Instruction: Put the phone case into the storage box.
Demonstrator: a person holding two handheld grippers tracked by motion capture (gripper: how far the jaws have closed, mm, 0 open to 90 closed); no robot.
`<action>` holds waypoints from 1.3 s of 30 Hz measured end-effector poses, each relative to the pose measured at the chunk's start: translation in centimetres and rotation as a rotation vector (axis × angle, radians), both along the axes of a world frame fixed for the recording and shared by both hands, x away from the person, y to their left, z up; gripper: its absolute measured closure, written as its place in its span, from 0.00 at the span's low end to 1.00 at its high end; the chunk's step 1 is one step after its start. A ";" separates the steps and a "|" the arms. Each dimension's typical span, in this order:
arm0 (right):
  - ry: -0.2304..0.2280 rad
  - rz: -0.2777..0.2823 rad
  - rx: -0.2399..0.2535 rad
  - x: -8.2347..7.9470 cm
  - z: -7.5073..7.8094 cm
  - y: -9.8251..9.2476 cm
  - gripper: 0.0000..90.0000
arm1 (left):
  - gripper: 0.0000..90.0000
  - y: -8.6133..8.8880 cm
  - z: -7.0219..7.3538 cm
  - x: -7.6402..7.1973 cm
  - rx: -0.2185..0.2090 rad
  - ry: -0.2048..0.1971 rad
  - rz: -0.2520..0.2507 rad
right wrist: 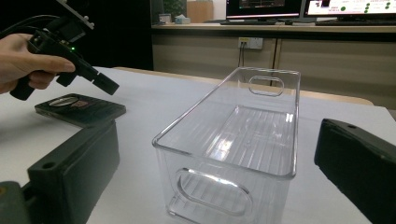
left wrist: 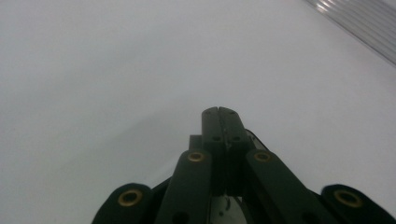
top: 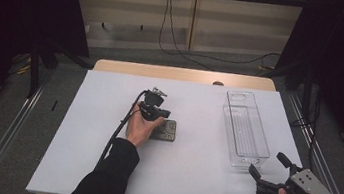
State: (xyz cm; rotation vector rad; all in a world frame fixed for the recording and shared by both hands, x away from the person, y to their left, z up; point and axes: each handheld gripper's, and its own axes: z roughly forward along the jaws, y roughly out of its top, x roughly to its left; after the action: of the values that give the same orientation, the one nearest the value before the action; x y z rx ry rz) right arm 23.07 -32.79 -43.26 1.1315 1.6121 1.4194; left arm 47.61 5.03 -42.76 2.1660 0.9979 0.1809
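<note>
A dark flat rectangular object (top: pixel 166 130) lies on the white sheet (top: pixel 189 180) near the table's middle. My left gripper (top: pixel 164 113) hovers just above its near-left end with the jaws shut and nothing between them. In the left gripper view the shut jaws (left wrist: pixel 222 116) point over bare white sheet. A clear plastic bin (top: pixel 245 129) stands empty at the right. My right gripper (top: pixel 268 165) is held at the bin's near end with its jaws wide open, apart from the bin. The right gripper view shows the bin (right wrist: pixel 243 135) straight ahead, with the left gripper (right wrist: pixel 108 86) over the dark object (right wrist: pixel 81 110).
The wooden table edge (top: pixel 183 74) runs along the back. Metal rails (top: pixel 3 140) flank both sides of the table. Cables hang on the wall behind. The ribbed corner of the bin (left wrist: pixel 359 23) appears at the top right of the left gripper view.
</note>
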 end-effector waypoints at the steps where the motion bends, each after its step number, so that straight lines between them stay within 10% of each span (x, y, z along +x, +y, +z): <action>1: -0.001 0.001 -0.001 0.0 0.0 0.0 0.00 | 1.00 -0.3 -0.1 0.1 0.008 -0.002 0.004; 18: 0.001 0.004 0.003 0.0 0.0 0.0 0.00 | 1.00 -2.5 -2.0 1.0 0.067 0.012 -0.018; 39: 0.004 0.002 -0.001 -0.1 0.0 0.1 0.00 | 1.00 -2.3 -2.1 -1.8 0.050 0.009 -0.089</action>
State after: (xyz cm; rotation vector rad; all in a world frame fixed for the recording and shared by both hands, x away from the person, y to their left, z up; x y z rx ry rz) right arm 22.98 -32.72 -43.31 1.1335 1.6165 1.4184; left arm 45.82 2.74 -44.90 2.2539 0.9081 0.1559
